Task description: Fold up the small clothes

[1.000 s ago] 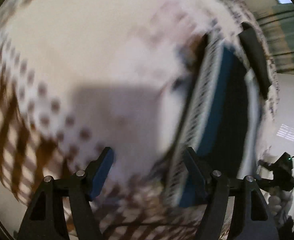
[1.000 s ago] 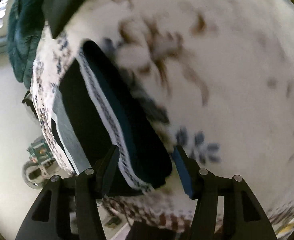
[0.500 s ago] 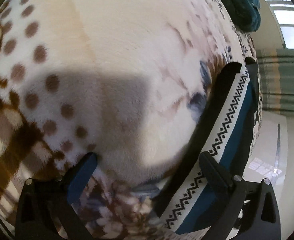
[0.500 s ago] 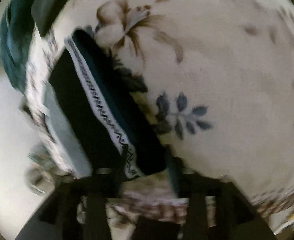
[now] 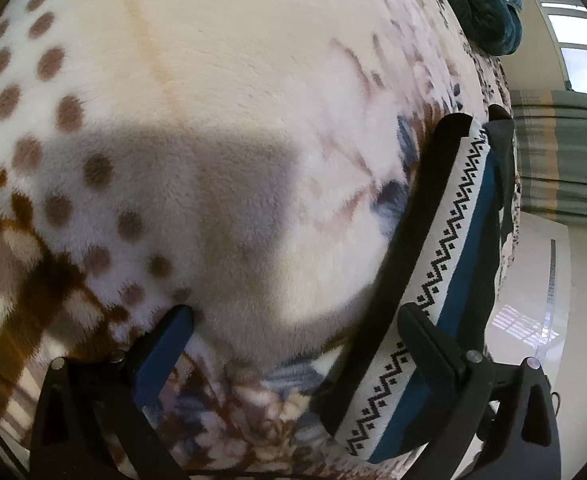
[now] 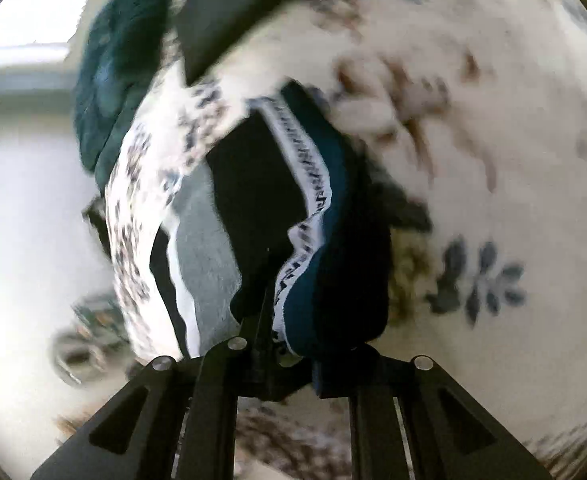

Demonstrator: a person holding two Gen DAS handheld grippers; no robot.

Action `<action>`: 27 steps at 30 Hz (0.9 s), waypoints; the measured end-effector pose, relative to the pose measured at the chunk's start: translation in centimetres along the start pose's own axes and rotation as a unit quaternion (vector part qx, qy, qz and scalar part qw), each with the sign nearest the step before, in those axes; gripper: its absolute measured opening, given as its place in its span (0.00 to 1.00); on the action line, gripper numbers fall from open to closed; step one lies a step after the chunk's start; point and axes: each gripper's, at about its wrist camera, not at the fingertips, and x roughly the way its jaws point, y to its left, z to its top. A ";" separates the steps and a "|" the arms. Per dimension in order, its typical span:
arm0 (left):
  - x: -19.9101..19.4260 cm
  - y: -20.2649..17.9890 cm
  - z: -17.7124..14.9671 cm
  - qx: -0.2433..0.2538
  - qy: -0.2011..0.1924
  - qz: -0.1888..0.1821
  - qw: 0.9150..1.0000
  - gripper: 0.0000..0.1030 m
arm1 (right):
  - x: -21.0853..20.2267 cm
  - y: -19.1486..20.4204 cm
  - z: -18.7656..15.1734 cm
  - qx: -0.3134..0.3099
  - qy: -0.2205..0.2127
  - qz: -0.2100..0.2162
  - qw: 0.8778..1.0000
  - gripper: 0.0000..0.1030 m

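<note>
Between the right gripper [image 6: 281, 344] fingers sits the near end of the black garment [image 6: 253, 200], its white zigzag band [image 6: 305, 184] and teal stripe bunched there as the jaws close on the cloth. Over in the left wrist view, the left gripper [image 5: 293, 334] stands wide open and holds nothing: its left finger presses into the fleece blanket [image 5: 233, 80], its right finger lies over the garment's zigzag band. That garment stretches along the blanket's right edge, away toward the far side. A dark teal pillow [image 5: 481, 4] lies at the far end, with green curtains [image 5: 565, 156] at right.
</note>
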 end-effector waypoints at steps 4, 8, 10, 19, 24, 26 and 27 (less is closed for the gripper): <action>-0.9 -0.7 0.1 -0.008 -0.003 0.000 1.000 1.00 | 2.9 -4.5 -0.6 0.058 0.080 -0.039 0.994 0.19; -2.7 -4.5 0.9 0.035 -0.036 -0.012 0.999 1.00 | 1.4 -7.4 -0.4 0.129 0.082 -0.027 0.988 0.47; -2.6 -7.1 2.2 0.069 -0.048 -0.016 0.996 1.00 | -0.7 -7.0 0.5 0.115 0.055 -0.048 0.991 0.54; 5.9 -14.7 9.1 0.170 -0.022 -0.003 0.985 0.27 | 1.1 -3.6 11.9 0.006 0.024 -0.055 0.998 0.55; 5.8 -13.8 9.6 0.146 -0.025 -0.033 0.988 0.18 | 5.1 -2.7 18.8 -0.017 0.035 -0.023 0.999 0.55; 5.3 -12.6 9.8 0.111 -0.020 -0.051 0.992 0.25 | 7.1 -1.9 20.2 -0.016 0.049 -0.005 0.999 0.52; 5.1 -12.3 9.7 0.095 -0.015 -0.064 0.993 0.27 | 7.6 -1.5 20.4 -0.023 0.046 -0.014 0.999 0.41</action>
